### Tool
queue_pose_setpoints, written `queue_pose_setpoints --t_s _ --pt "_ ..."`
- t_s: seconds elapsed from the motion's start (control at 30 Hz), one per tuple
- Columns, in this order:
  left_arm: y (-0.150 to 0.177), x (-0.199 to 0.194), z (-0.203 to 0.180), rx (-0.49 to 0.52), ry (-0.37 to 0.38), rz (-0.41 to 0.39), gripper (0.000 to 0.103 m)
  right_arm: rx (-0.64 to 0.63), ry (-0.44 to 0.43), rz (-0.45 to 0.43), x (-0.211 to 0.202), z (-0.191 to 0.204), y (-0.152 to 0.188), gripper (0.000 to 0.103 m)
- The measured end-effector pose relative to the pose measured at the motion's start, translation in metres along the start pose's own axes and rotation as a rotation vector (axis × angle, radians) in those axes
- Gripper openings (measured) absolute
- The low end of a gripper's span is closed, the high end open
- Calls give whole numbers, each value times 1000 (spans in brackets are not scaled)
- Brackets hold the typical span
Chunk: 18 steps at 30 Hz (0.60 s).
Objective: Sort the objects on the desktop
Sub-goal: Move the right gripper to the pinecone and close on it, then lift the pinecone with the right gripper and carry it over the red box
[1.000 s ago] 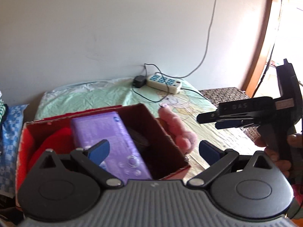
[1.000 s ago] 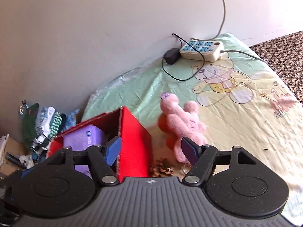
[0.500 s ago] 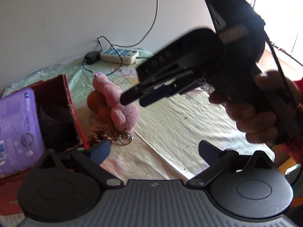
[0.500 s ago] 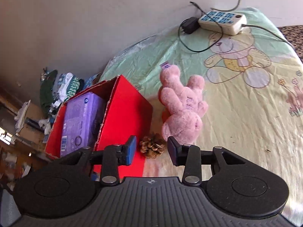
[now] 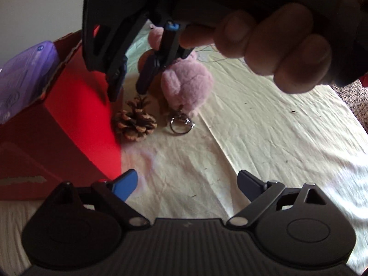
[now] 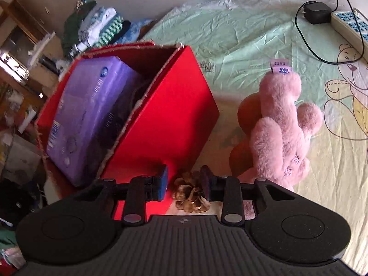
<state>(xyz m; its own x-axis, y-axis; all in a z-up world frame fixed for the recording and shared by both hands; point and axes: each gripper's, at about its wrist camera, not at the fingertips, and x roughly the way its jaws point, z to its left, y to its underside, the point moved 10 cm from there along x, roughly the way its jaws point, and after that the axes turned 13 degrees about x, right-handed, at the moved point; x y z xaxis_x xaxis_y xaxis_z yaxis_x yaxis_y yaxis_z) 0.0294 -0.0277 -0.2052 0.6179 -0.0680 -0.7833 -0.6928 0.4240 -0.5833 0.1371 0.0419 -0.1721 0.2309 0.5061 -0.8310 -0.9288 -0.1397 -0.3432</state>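
A brown pine cone [image 6: 191, 195] lies on the cloth beside a red cardboard box [image 6: 161, 124]; it also shows in the left wrist view [image 5: 134, 120]. My right gripper [image 6: 184, 182] is open, its fingers on either side of the cone and just above it; seen from the left wrist view [image 5: 128, 85] it hangs over the cone. A pink plush toy [image 6: 283, 126] with a key ring [image 5: 180, 124] lies to the right over orange fruit [image 6: 249, 112]. My left gripper [image 5: 186, 182] is open and empty, low near the box front.
The box holds a purple pack [image 6: 92, 112] and dark items. A power strip [image 6: 352, 26] with a black adapter [image 6: 317, 13] and cable lies at the far right. Folded clothes [image 6: 96, 30] and clutter sit beyond the box at left.
My right gripper has come down and forward over the pine cone, fingers now straddling it. My left gripper has swung right and dropped low, beside the box front.
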Motion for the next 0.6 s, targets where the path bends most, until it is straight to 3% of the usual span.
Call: queue_pose_setpoints --t_s 0.23,0.4,0.6 --pt "-1 8 2 -59 -34 7 100 -58 31 64 27 0 -4 29" --pt "1 11 1 -50 -30 15 100 -112 13 148 18 8 16 41" --pt "1 16 -1 -34 -33 23 100 -128 6 209 -1 5 48 44"
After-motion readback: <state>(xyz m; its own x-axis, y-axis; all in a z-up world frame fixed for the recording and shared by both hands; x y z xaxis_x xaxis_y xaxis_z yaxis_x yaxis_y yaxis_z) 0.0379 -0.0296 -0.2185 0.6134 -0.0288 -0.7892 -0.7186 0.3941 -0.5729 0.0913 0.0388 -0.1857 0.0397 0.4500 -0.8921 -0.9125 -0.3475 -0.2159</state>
